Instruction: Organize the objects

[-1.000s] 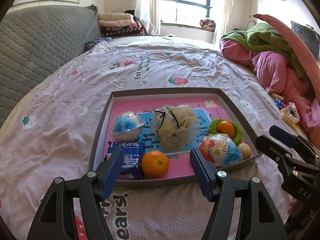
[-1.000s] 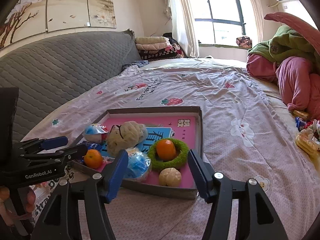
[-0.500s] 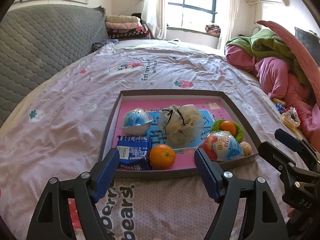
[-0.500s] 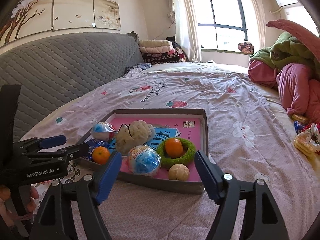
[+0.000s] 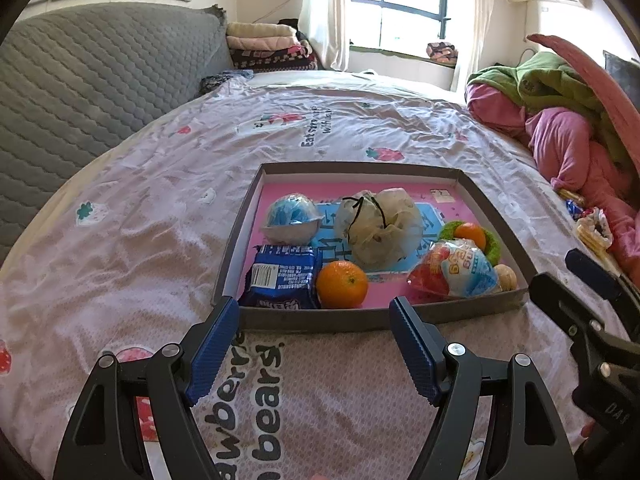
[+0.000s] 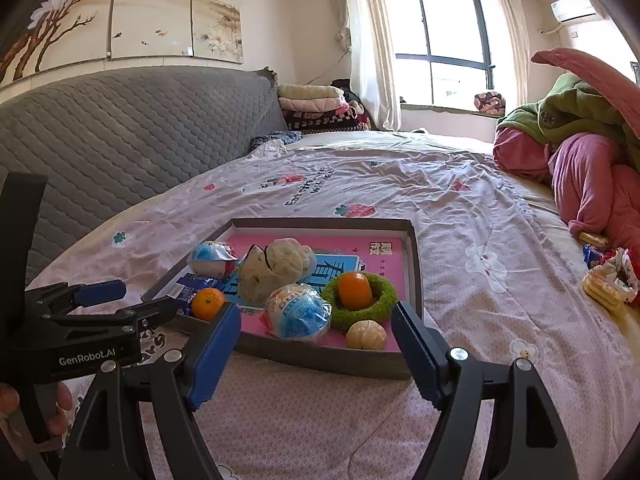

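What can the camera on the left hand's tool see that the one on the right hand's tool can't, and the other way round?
Only the left view shows the full front of the blue snack packet, barcode included; in the right view it lies mostly hidden.

Only the right view shows the blossom painting above the headboard in full, and fingers gripping the left tool.

Both show the tray on the bed, the loose orange, the green ring around a second orange, and the tied bag. Each tool is open over the bedspread, empty; the right tool is opening wider.
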Motion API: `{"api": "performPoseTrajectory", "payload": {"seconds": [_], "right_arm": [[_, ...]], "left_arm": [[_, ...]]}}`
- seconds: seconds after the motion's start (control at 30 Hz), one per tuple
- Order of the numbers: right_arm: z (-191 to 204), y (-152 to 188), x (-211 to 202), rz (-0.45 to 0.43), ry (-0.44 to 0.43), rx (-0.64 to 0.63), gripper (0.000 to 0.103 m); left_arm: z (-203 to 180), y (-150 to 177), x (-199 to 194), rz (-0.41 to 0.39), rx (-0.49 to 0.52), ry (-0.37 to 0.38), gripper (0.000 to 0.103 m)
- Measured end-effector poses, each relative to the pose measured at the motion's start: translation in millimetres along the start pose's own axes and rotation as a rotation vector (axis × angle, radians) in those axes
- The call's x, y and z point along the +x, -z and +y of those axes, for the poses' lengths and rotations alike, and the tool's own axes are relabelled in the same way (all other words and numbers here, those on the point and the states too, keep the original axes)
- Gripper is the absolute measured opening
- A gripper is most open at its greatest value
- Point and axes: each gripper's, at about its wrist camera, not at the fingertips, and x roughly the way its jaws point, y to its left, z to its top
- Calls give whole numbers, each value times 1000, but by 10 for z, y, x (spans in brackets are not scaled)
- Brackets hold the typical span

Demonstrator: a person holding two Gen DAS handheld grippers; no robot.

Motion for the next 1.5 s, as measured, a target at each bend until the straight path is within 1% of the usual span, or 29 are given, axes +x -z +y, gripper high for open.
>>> {"api": "performPoseTrajectory", "payload": {"seconds": [0.17,0.27,0.47,0.63,0.8,1.0,1.1,1.2,1.3,1.43,1.5], "right_arm": [[-3,8,-34,-14,7,16,77],[-12,23,-26,-8,2,26,77],[-17,37,-56,-19,3,35,77],[18,48,-119,-39,2,33,77],[59,87,-156,-39,8,29,77],[94,133,-215,-43,26,30,77],[119,154,-275,-60,35,30,77],[170,201,-318,-68,34,24,77],[219,237,-311,-60,36,8,77],[231,270,-320,-60,36,14,77],[226,288,-322,-59,39,15,77]], "left_arm": [[-38,63,-9,3,25,4,78],[-53,96,-18,3,35,0,78],[-17,128,-63,-5,23,-8,78],[2,158,-125,-25,17,1,78],[-45,190,-216,-47,47,15,78],[-43,227,-267,-49,64,3,78],[-21,250,-287,-51,62,-9,78],[-23,290,-297,-56,80,-33,78],[0,322,-299,-51,70,-21,78],[19,347,-282,-44,65,-21,78],[14,370,-276,-43,71,-8,78]]}}
